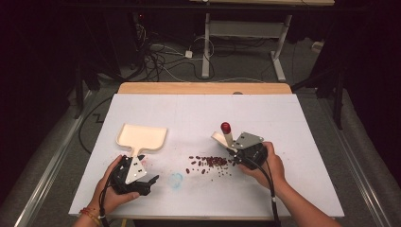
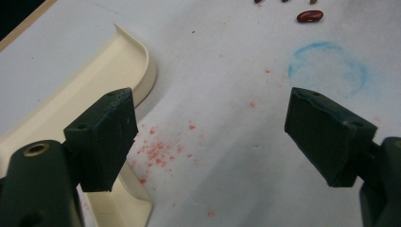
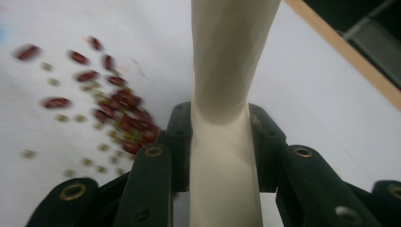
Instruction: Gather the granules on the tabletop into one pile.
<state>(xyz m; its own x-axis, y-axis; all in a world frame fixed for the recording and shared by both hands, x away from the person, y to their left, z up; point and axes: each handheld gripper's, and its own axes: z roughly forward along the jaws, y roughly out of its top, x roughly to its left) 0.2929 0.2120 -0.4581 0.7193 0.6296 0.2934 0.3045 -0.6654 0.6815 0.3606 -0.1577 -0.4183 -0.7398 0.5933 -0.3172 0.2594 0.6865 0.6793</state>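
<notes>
While clamped upright, cream brush handle (image 3: 222,94) carries a red tip (image 1: 226,127).

surface: white-topped table (image 1: 283,127), wood edge at the back
dustpan (image 1: 141,137): cream, lying flat on the left
beans (image 1: 210,162): red ones scattered mid-table
stains: blue ring (image 1: 176,179), pinkish specks (image 2: 158,151)

The far half of the tabletop (image 1: 236,109) lies open, wide room toward twelve o'clock. At about ten o'clock of the left claw (image 1: 142,182) the cream dustpan (image 1: 141,137) blocks the way, its handle just beside that claw. Between the two claws, a band of scattered beans (image 1: 210,161) crosses the middle; the brush (image 1: 226,135) held in the right claw (image 1: 234,153) rises at their three o'clock end. The near edge stays passable.
</notes>
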